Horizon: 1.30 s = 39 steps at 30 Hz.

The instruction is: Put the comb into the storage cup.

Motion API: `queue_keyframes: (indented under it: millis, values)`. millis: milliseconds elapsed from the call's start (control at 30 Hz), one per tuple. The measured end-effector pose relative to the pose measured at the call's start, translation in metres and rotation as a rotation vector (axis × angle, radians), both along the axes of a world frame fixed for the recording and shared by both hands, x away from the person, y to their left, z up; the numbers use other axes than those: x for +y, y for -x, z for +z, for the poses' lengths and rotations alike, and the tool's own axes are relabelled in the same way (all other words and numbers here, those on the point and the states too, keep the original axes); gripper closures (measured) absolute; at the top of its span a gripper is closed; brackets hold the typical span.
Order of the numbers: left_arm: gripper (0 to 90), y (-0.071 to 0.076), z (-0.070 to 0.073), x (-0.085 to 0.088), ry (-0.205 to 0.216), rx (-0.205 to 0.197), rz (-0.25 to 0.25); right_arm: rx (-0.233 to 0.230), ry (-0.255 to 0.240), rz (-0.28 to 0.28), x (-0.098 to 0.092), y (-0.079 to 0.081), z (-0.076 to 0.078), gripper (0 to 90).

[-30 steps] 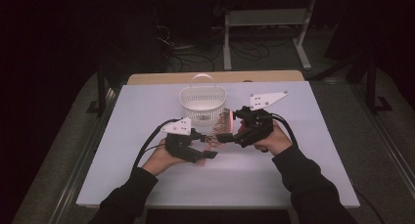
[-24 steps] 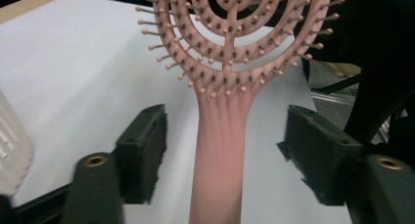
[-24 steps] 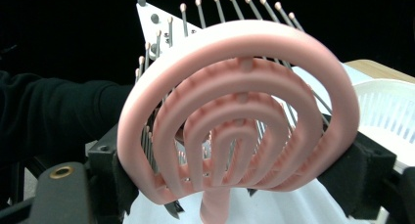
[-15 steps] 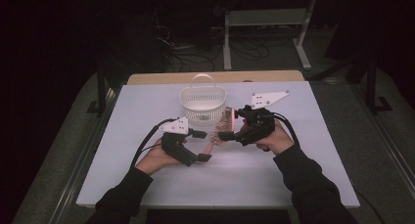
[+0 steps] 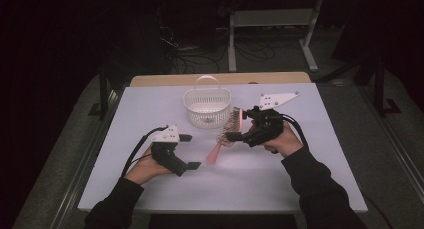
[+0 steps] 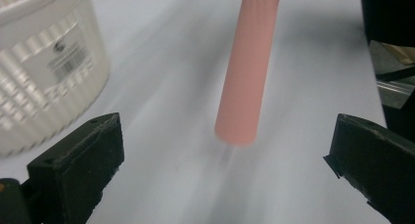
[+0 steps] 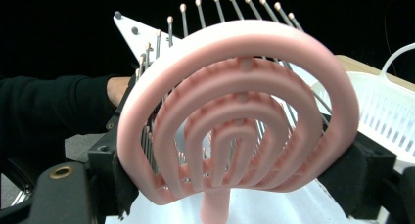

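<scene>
Holding the brush (image 5: 226, 135) by its head, the right gripper (image 5: 234, 136) has its jaws pinching the pink vented frame from both sides, as the right gripper view shows: the head (image 7: 238, 111) sits squarely between the two pads, bristles pointing away from the camera, handle hanging down toward the table (image 5: 250, 174). In the high view the brush is tilted, head up near the basket (image 5: 207, 107), handle end low and pointing at the left gripper (image 5: 190, 151). My read: gripping the wide head leaves the slim handle free for the other hand, so this looks like a handover or regrip setup, likely before dropping the brush in the basket. Left jaws are spread wide and empty; in the left gripper view the handle (image 6: 247, 67) comes down from the top, roughly centred between them but farther out than the tips, not touching either. Handle tip looks just off or barely on the table, can't tell which. Basket is beside the left jaw in that view, near but apart. Left hand would need to push forward so the handle sits between the pads before closing.
</scene>
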<state>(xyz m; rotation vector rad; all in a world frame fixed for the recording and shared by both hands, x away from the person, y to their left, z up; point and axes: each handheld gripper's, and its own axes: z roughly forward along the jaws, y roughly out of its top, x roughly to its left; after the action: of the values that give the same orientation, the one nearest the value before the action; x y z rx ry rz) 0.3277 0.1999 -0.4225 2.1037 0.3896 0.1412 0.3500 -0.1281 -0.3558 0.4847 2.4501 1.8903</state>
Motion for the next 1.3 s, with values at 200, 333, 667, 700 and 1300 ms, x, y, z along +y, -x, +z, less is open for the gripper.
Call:
queue_keyframes:
  millis: [200, 333, 667, 700, 1300]
  values:
    - [0.0, 0.011, -0.008, 0.019, -0.005, -0.003, 0.056, -0.007, -0.003, -0.014, -0.002, 0.0, 0.002, 18.7]
    - [0.0, 0.019, -0.01, 0.028, 0.002, -0.008, 0.079, -0.008, -0.002, -0.025, -0.003, 0.0, 0.002, 18.7]
    - [0.0, 0.028, -0.017, 0.049, -0.001, 0.019, 0.122, -0.016, 0.004, -0.064, -0.006, -0.002, 0.004, 18.7]
    - [0.0, 0.028, -0.017, 0.049, -0.001, 0.019, 0.122, -0.016, 0.004, -0.064, -0.006, -0.002, 0.004, 18.7]
    - [0.3, 0.03, -0.015, 0.054, 0.005, 0.007, 0.147, -0.036, 0.033, -0.109, -0.001, -0.009, 0.024, 18.7]
